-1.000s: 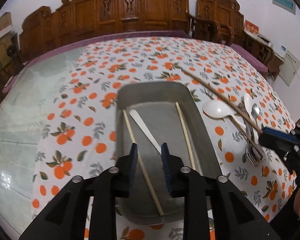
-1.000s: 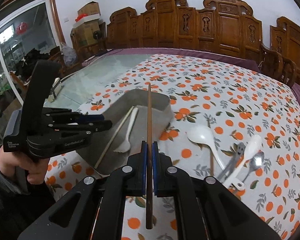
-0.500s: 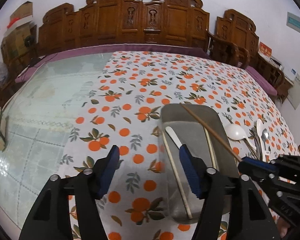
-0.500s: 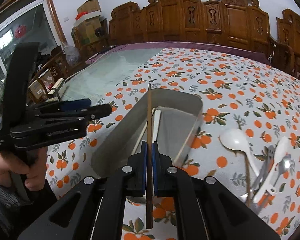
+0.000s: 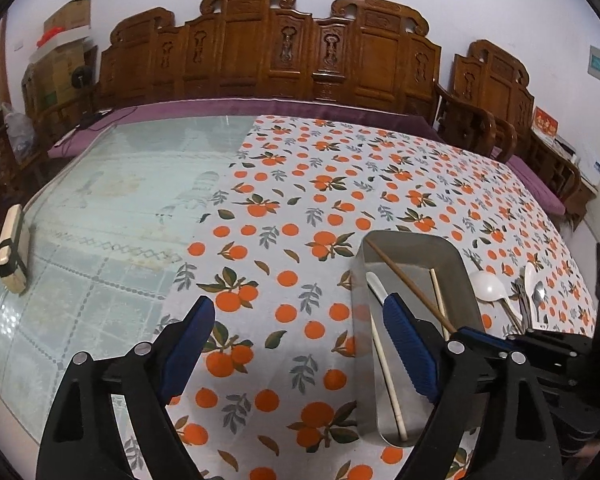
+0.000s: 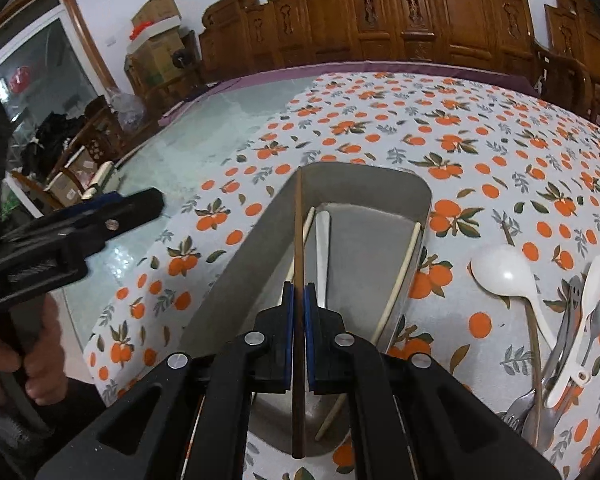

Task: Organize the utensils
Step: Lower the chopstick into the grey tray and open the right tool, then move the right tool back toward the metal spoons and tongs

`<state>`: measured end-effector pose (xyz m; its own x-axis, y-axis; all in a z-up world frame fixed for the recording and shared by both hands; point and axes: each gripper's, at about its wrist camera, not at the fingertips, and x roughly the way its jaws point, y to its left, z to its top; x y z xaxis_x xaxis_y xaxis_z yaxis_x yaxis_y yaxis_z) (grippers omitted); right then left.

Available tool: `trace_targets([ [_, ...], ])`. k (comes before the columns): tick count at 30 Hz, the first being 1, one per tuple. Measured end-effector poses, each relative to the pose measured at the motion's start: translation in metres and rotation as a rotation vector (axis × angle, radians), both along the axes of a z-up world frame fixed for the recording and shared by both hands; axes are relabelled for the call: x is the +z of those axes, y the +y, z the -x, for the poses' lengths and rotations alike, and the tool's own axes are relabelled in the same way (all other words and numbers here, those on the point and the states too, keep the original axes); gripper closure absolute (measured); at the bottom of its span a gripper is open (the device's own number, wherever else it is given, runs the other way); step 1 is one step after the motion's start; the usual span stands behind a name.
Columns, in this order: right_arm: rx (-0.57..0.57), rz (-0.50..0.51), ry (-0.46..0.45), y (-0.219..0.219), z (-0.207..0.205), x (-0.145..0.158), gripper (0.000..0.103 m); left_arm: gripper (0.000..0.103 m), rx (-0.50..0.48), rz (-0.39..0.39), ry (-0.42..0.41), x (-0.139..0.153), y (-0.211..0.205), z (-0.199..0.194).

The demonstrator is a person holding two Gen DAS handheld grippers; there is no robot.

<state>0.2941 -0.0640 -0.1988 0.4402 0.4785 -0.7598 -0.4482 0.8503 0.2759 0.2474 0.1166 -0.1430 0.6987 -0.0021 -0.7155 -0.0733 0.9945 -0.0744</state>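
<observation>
Dark brown wood, a single chopstick (image 6: pixel 299 264), is what we have pinched between the pressed-together pads of the right gripper (image 6: pixel 299 320). It runs lengthwise above the metal tray (image 6: pixel 400 184), its far tip at the tray's far left corner, and a second ago it was still well short of the tray, so we have carried it over and lowered it toward the opening. Inside the tray already lie two pale chopsticks (image 6: pixel 400 276) along the side walls and a white plastic utensil (image 6: pixel 323 248) between them.

Our left gripper (image 5: pixel 296 340) has just let go of its own delivery: its jaws are opening, nothing is between them, and it has drawn off to the left of the tray, over the orange-print cloth (image 5: pixel 284 240). That clears the way for the dark chopstick, and we judge the next step is simply to release it into the tray.

Just right of the tray on the surface wait a white ladle spoon (image 6: pixel 500 272), another white spoon (image 6: pixel 580 320), metal forks and a spoon (image 6: pixel 560 360), and a second dark chopstick (image 6: pixel 534 340).
</observation>
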Motion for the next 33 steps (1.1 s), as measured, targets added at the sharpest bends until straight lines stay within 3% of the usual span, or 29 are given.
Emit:
trace_targets([
  [8, -0.028, 0.025, 0.021, 0.005, -0.009, -0.009, 0.095, 0.02, -0.005, -0.003, -0.001, 0.001, 0.0, 0.001],
  [17, 0.034, -0.047, -0.009, -0.002, -0.007, 0.004, 0.094, 0.02, -0.01, 0.005, -0.005, 0.002, -0.002, 0.001],
  [24, 0.011, 0.0, -0.135, -0.064, 0.002, 0.034, 0.094, 0.02, -0.054, 0.008, -0.031, 0.005, -0.027, 0.003],
  [27, -0.022, 0.027, -0.175, -0.099, 0.004, 0.043, 0.08, 0.02, -0.078, 0.012, -0.044, 0.007, -0.042, 0.004],
  [33, -0.095, 0.095, -0.22, -0.159, 0.005, 0.049, 0.079, 0.02, -0.145, 0.022, -0.062, 0.009, -0.084, 0.008],
])
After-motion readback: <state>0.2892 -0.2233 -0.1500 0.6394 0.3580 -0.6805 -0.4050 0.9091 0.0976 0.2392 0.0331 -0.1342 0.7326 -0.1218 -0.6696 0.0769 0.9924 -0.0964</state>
